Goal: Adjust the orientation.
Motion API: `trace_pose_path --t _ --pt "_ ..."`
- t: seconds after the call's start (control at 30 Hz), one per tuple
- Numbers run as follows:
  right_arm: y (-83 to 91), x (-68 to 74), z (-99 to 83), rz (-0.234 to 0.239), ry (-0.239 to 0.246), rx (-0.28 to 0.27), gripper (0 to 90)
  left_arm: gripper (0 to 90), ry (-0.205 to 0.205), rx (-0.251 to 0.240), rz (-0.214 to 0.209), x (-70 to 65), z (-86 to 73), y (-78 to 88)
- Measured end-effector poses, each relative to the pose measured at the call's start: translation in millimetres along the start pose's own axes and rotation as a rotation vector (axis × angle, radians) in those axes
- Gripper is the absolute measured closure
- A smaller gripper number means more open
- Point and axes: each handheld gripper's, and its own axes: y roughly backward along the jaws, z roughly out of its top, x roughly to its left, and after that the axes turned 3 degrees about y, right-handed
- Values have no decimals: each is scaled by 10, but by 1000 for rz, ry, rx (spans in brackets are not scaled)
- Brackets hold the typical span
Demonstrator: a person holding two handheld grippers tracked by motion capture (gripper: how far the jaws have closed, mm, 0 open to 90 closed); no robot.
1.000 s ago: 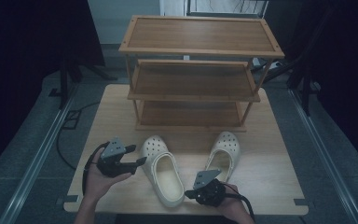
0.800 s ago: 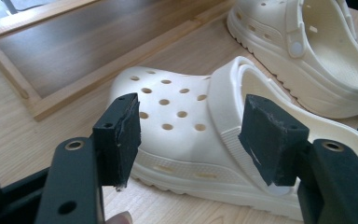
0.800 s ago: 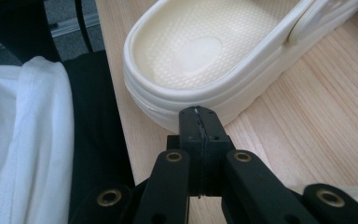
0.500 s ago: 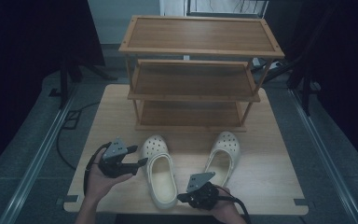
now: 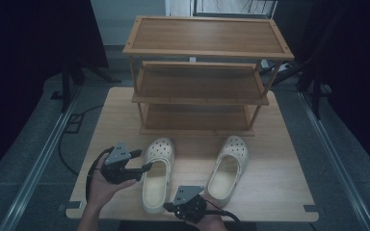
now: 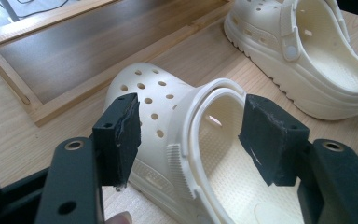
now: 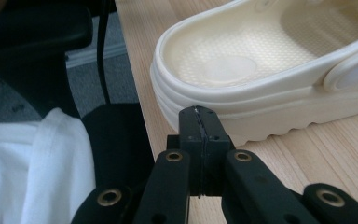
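Observation:
Two cream clogs lie on the wooden table, toes toward the shelf: the left clog (image 5: 156, 173) and the right clog (image 5: 229, 163). My left gripper (image 5: 142, 160) is open at the left clog's outer side. In the left gripper view its pads (image 6: 121, 135) straddle the left clog's (image 6: 168, 107) side wall and strap without pressing on them, and the right clog (image 6: 317, 56) lies beyond. My right gripper (image 5: 169, 208) is shut on nothing beside the left clog's heel. In the right gripper view its closed tips (image 7: 200, 123) sit right at the heel's ribbed sole (image 7: 261, 60).
A three-tier wooden shoe rack (image 5: 202, 82) stands at the back of the table (image 5: 279, 187), its shelves bare. The table's near edge runs just behind the right gripper, with the person's white clothing (image 7: 32, 163) below it. Metal rails and a cable (image 5: 67, 144) lie on the floor to the left.
My right gripper has moved left and toward the near edge, from the right clog's heel to the left clog's heel. The left gripper has hardly shifted.

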Motion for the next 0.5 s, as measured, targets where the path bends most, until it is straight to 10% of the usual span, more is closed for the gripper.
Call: trace_pose_path --t 0.5 --pt "509 -296 -123 -77 -27 -75 804 375 -7 -3 -15 2 -3 3"
